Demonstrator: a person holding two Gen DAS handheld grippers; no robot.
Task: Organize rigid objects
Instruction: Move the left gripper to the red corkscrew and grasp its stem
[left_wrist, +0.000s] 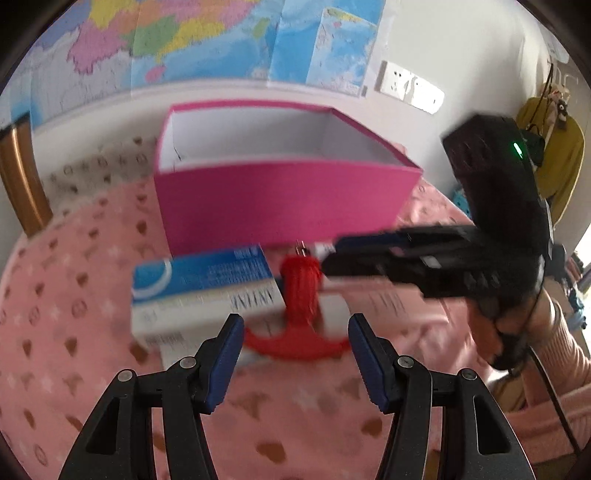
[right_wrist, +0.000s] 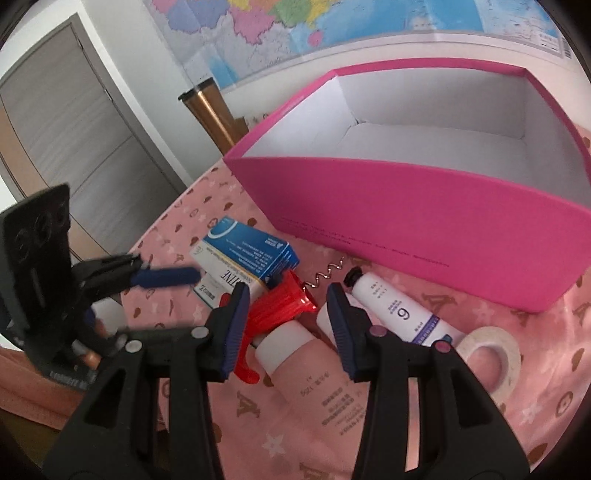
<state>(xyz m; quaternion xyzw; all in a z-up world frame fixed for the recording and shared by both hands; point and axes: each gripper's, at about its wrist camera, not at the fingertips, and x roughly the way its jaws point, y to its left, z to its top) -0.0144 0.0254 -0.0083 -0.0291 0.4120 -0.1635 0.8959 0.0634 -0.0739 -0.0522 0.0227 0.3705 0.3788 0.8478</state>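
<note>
Jaws on both our grippers, left gripper (left_wrist: 295, 354) & right gripper (right_wrist: 288, 328), stand part open w/ nothing held. Just beyond lie red corkscrew (right_wrist: 280, 314), blue carton (right_wrist: 247, 254), white tube (right_wrist: 402, 314), tape roll (right_wrist: 491, 350) on pink cloth (right_wrist: 295, 424). Further back, pink box (right_wrist: 424, 206) looks empty, so we judge nothing sorted yet.

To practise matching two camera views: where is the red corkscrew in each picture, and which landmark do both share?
Left wrist view: red corkscrew lies centre, between the gripper's fingers, beside the blue-and-white carton.
Right wrist view: lower centre, its spiral toward the box.
Shared landmark: the pink box.
</note>
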